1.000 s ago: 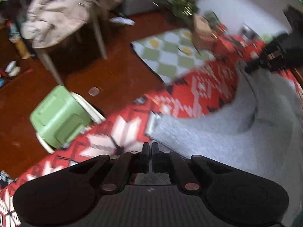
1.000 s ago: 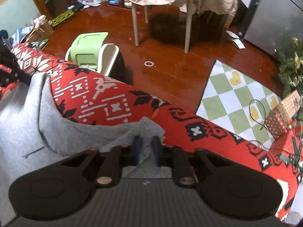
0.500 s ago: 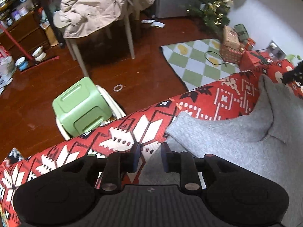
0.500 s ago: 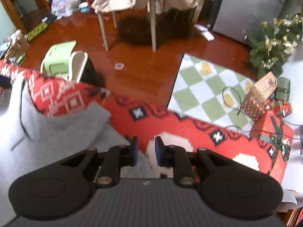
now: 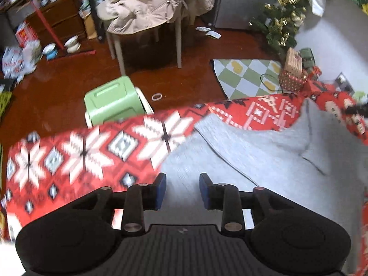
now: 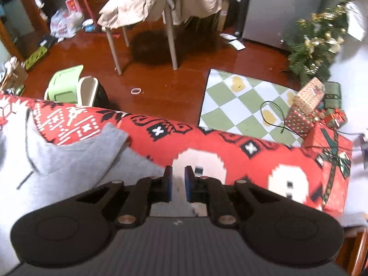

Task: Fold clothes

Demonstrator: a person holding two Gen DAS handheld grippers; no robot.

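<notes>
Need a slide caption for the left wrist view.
Left gripper opening, empty, above grey garment on red patterned blanket.

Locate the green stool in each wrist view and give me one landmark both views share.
Left wrist view: green stool sits left of centre on the floor, just beyond the red blanket's edge.
Right wrist view: green stool sits at far left, again behind the blanket's edge.
Shared landmark: the checked rug.

Both wrist views look steeply down; shared red blanket [image 5: 92, 151].
</notes>
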